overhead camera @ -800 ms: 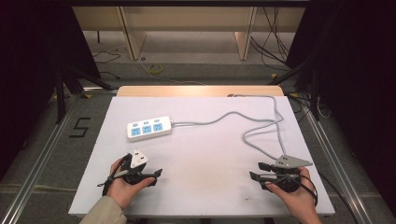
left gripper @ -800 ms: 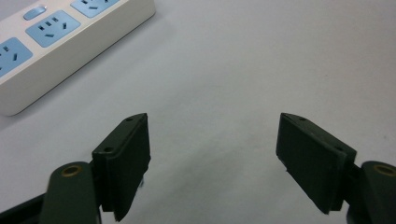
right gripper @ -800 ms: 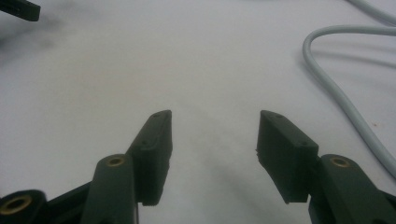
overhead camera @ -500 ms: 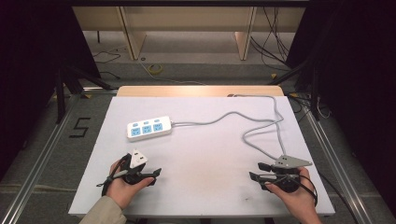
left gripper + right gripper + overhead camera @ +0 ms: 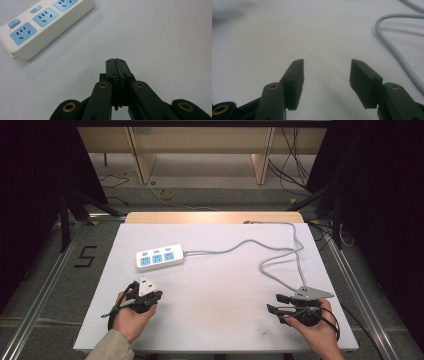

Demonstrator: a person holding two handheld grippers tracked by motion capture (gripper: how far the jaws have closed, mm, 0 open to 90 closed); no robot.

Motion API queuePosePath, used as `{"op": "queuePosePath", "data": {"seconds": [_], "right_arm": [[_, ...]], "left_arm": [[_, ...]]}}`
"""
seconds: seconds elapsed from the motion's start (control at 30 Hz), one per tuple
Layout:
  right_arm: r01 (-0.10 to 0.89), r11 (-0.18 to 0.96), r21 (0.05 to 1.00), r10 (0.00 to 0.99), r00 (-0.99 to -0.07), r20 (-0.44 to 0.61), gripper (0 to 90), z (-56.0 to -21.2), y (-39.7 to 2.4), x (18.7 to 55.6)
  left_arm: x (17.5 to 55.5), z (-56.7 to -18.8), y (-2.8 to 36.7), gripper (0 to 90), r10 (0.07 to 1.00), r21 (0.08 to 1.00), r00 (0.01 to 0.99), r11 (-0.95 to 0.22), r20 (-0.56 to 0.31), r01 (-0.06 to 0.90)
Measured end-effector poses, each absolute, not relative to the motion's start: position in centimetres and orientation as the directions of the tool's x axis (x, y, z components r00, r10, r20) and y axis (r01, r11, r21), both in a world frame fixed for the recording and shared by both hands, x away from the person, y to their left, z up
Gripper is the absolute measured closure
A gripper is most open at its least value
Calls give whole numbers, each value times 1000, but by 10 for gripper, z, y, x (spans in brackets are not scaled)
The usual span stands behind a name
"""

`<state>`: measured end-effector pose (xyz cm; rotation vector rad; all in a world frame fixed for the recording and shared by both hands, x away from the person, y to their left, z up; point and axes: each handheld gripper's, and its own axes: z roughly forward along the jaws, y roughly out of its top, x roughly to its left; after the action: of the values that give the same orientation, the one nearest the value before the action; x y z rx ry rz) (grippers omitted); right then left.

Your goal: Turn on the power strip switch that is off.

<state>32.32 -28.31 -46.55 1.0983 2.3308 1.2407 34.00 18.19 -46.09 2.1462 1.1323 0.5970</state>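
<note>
I hold the left hand-held gripper (image 5: 150, 296) low over the white worktop (image 5: 220, 285) at about seven o'clock, and its jaws are clenched together with nothing between them, which the left gripper view shows clearly (image 5: 116, 71). The right hand-held gripper (image 5: 277, 303) waits at about five o'clock with its jaws spread apart and empty (image 5: 325, 75), so I judge it is prepared to take something first. The power strip (image 5: 159, 258) lies flat at about eleven o'clock from the worktop centre, sockets facing up, well apart from both grippers and nearer to my left one; in the left gripper view it sits at ten o'clock (image 5: 37, 22). Its grey cable (image 5: 280, 252) runs toward one o'clock, then loops back down to end close to my right gripper, passing at its two o'clock side (image 5: 394, 47). I think this is why the right one is released: the cable end is nearest to it, while the left stays near the strip to steady it.
</note>
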Motion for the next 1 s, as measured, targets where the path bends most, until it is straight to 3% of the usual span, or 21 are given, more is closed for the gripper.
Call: {"op": "queuePosePath", "data": {"seconds": [0.53,1.0], "right_arm": [[491,349,798,731,-675,96,456,-466,-282,324],[492,343,800,728,-677,105,426,-466,-281,324]], "left_arm": [[354,-451,183,896,877,702,479,-370,47,609],[365,-446,182,896,882,699,468,-368,55,613]]}}
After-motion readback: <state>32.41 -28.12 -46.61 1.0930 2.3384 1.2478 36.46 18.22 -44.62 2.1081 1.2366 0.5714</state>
